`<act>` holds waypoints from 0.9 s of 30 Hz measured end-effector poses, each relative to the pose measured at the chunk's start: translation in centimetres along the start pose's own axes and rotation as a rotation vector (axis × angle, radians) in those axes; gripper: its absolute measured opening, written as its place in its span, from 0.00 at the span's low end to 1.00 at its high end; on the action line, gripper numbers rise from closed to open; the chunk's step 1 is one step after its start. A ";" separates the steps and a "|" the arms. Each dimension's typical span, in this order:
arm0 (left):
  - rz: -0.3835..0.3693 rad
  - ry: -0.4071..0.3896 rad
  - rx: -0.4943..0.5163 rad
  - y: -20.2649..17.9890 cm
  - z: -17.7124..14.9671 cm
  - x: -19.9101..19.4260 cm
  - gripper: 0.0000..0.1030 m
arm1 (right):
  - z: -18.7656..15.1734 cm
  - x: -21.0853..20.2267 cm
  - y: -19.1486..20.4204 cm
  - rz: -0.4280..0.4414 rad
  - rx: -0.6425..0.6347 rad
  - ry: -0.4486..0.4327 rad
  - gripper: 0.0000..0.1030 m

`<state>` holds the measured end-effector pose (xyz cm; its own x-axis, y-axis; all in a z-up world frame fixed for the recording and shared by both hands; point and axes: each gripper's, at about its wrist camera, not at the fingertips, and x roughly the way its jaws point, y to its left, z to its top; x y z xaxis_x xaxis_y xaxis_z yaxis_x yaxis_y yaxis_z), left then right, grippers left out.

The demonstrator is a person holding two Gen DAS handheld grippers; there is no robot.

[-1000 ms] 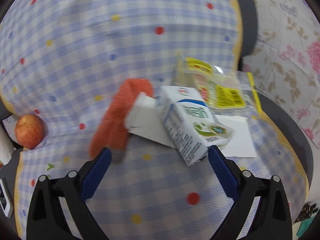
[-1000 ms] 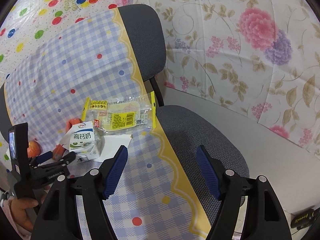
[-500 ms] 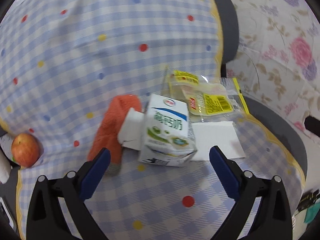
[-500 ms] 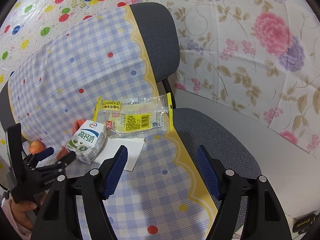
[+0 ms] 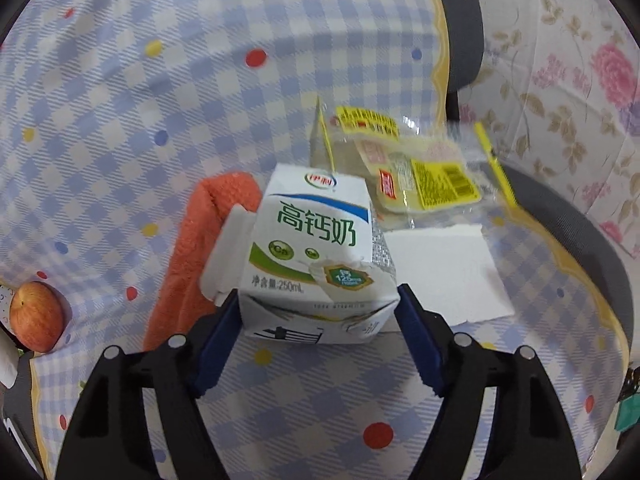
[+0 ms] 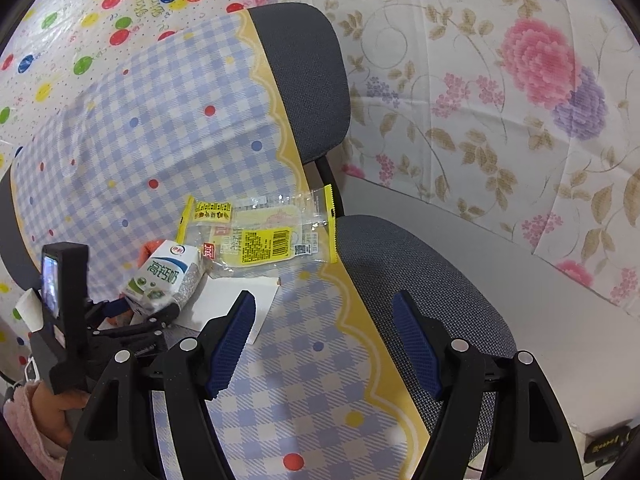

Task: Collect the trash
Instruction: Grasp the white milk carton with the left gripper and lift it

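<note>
Left hand-held gripper (image 5: 318,316) pads clamp milk carton (image 5: 316,252).

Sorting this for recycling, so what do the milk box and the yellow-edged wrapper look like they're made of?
Milk box: coated paperboard, likely; printed semi-gloss faces, folded seams, creased bottom flaps. Yellow-edged wrapper: thin clear plastic film; see-through, wrinkled, with glare spots.

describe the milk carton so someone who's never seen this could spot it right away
On the blue checked cloth draped over the chair, trash lies in a small cluster. The milk carton lies between the orange cloth and the yellow wrapper, the only boxy white item, with green lettering.
</note>
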<state>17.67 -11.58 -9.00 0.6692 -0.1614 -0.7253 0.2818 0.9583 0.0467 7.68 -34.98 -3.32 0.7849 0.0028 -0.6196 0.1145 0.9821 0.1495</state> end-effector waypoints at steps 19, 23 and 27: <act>0.017 -0.132 -0.202 8.7 -1.3 -6.3 0.71 | 1.2 8.7 10.1 0.037 -0.229 0.096 0.70; 0.008 -0.129 -0.212 9.4 -1.2 -5.8 0.71 | 1.6 11.1 11.3 0.008 -0.269 0.128 0.72; 0.003 -0.128 -0.197 9.5 -1.4 -5.5 0.71 | 2.3 12.3 7.8 -0.028 -0.145 0.129 0.72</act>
<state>15.75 -1.28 -5.51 0.7549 -0.1753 -0.6319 0.1488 0.9843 -0.0953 19.58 -27.75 -7.99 0.6973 -0.0105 -0.7168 0.0392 0.9990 0.0234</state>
